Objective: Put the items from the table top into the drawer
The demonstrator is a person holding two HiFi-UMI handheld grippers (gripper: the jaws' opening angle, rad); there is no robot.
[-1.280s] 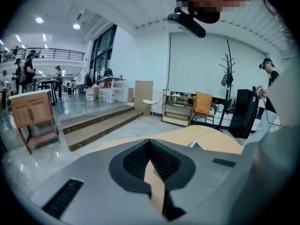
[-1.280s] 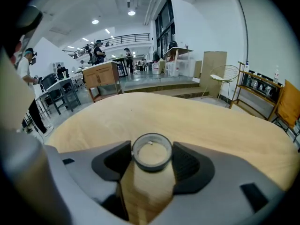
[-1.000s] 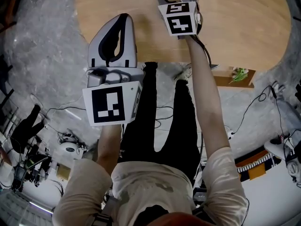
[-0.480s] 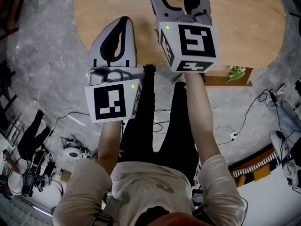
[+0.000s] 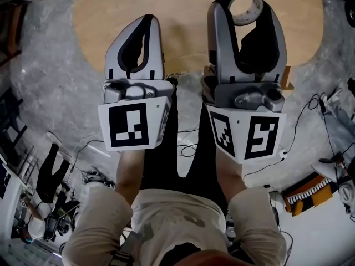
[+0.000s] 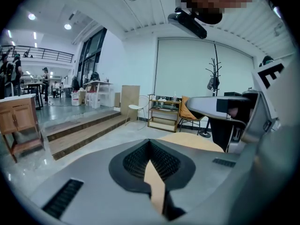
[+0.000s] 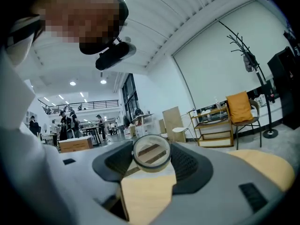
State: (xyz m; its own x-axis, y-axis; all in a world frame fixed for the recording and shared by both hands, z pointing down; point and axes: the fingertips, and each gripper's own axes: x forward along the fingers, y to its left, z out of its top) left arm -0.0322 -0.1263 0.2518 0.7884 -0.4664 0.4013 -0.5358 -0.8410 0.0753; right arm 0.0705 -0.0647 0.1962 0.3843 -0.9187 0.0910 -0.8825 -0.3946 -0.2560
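My right gripper [image 5: 244, 3] is held up over the near edge of the round wooden table [image 5: 183, 15], shut on a roll of clear tape [image 5: 246, 7]. In the right gripper view the tape roll [image 7: 151, 153] stands upright between the two pads at the tips of the right gripper [image 7: 151, 154]. To its left my left gripper [image 5: 144, 22] is raised to about the same height, its jaws together and nothing in them. In the left gripper view, the left gripper [image 6: 150, 144] has its tips meeting, and the table [image 6: 192, 142] shows beyond. The drawer is hidden.
The person's legs and a grey floor with cables [image 5: 310, 112] lie below the grippers. A yellow-and-black striped thing [image 5: 304, 190] lies at the lower right. Wooden steps [image 6: 79, 130], a shelf unit [image 6: 165, 111] and a coat stand [image 6: 214, 86] stand farther off.
My right gripper has come up off the table with the tape roll and drawn back toward the person, tilting up toward level. The left gripper has shifted only a little.
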